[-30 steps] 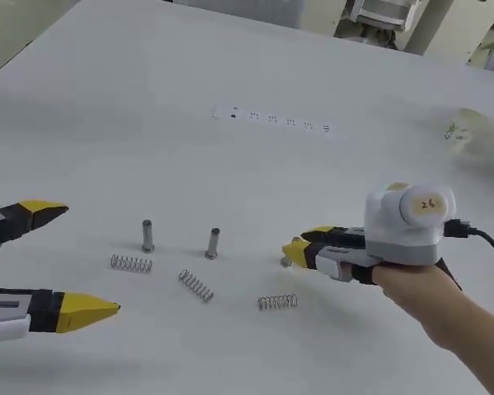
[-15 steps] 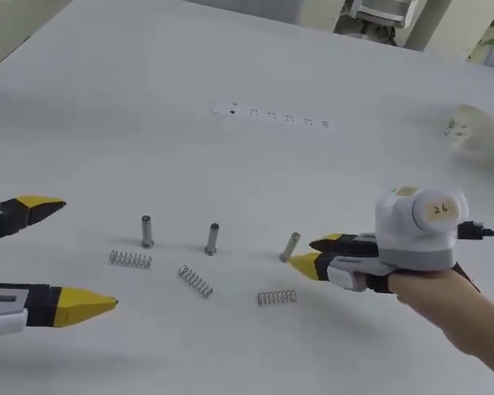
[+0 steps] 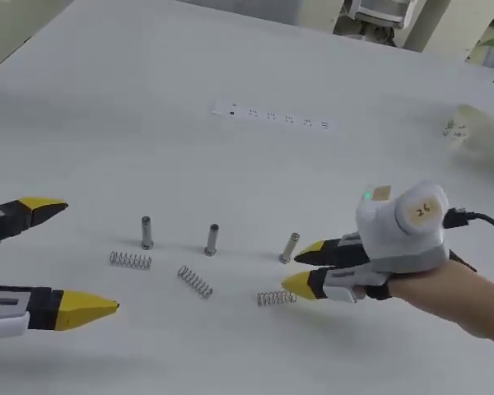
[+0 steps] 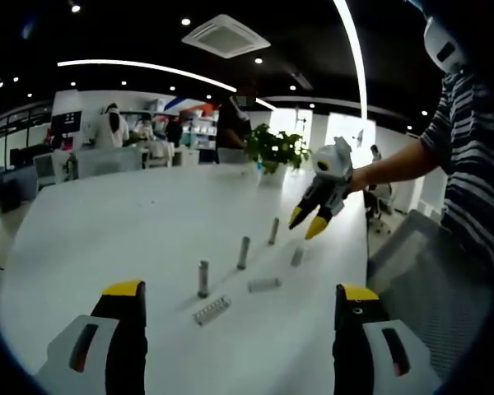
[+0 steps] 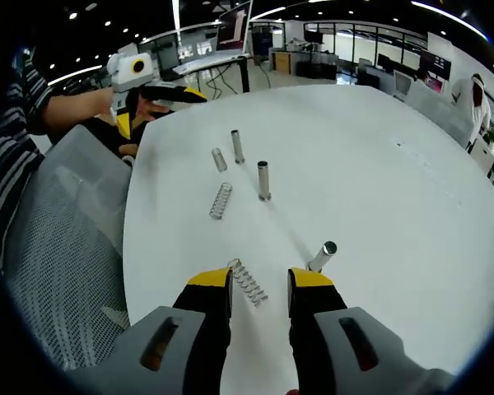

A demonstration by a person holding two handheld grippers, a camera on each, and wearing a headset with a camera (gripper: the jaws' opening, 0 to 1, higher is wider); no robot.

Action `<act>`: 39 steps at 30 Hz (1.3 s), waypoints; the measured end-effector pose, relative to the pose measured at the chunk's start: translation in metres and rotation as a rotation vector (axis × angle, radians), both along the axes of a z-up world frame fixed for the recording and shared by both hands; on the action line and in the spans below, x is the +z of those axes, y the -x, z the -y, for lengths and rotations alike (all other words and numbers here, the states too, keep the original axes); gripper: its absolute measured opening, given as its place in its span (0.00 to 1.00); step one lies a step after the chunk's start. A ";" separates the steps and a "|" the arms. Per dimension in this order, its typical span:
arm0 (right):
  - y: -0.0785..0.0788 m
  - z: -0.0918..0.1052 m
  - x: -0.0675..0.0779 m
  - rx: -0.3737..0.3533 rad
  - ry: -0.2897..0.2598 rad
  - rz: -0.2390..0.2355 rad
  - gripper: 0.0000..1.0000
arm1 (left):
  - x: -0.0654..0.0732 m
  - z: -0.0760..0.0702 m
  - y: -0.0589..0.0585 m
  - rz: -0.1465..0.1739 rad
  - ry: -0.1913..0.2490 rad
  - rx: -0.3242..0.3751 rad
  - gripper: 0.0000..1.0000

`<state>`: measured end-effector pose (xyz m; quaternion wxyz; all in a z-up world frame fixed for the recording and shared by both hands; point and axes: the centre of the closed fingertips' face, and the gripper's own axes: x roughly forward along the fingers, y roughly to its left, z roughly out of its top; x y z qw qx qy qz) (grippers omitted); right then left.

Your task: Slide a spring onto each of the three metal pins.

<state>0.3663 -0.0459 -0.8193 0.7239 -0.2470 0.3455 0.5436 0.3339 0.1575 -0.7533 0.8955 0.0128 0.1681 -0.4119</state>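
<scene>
The left tongs (image 3: 90,257) hover spread wide over the near left of the desk (image 3: 148,99), holding nothing. The right tongs (image 3: 295,271) are partly spread and empty, with their tips low beside the right spring (image 3: 273,298). In the right gripper view that spring lies just ahead of the gap between the jaws. The left pin (image 3: 146,232) and middle pin (image 3: 212,239) stand upright, while the right pin (image 3: 290,247) leans. The left spring (image 3: 131,261) and middle spring (image 3: 195,282) lie flat on the desk in front of them. All three pins are bare.
</scene>
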 end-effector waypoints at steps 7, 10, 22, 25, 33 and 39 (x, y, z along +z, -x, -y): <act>0.013 -0.004 -0.013 0.160 0.115 0.039 0.25 | -0.001 -0.002 0.000 0.001 0.001 0.006 0.92; 0.015 -0.006 -0.015 0.189 0.130 0.042 0.25 | -0.001 -0.003 0.001 0.000 0.000 0.006 0.92; 0.019 -0.006 -0.025 0.385 0.224 0.069 0.20 | -0.002 -0.003 0.001 0.001 0.004 0.006 0.92; 0.016 -0.004 -0.030 0.414 0.258 0.076 0.18 | -0.002 -0.002 0.002 0.002 0.000 -0.001 0.92; 0.015 0.002 -0.041 0.446 0.313 0.063 0.13 | -0.003 -0.006 0.003 -0.001 -0.004 0.003 0.92; 0.014 0.003 -0.043 0.439 0.323 0.054 0.09 | -0.005 -0.007 0.003 -0.006 -0.016 -0.002 0.92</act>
